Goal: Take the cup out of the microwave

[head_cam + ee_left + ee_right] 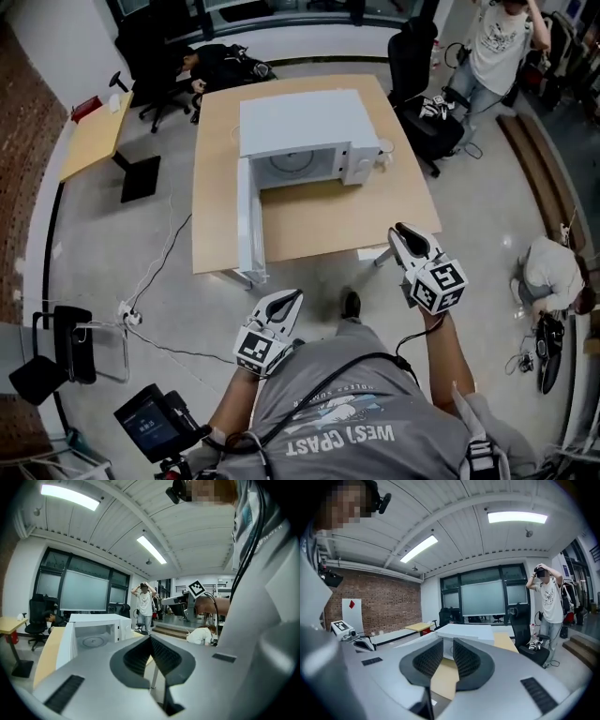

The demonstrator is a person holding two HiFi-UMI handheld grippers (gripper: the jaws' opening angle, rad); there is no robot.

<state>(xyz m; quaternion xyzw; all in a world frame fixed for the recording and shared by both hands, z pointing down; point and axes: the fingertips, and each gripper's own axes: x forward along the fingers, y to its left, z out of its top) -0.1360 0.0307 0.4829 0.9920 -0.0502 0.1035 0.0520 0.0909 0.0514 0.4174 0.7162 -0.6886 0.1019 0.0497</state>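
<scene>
The microwave [300, 141], well ahead of both tools, stands open and empty, with the cup [383, 150] beside it on the table [309, 220]: seemingly done. The left tool [289, 300] is pressed together; the right tool [405, 232] is spread and empty.

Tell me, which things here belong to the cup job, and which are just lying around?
Job: microwave, open door, white cup beside it, table, left tongs, right tongs.
Lying around: office chair, side desk, floor cable.
</scene>
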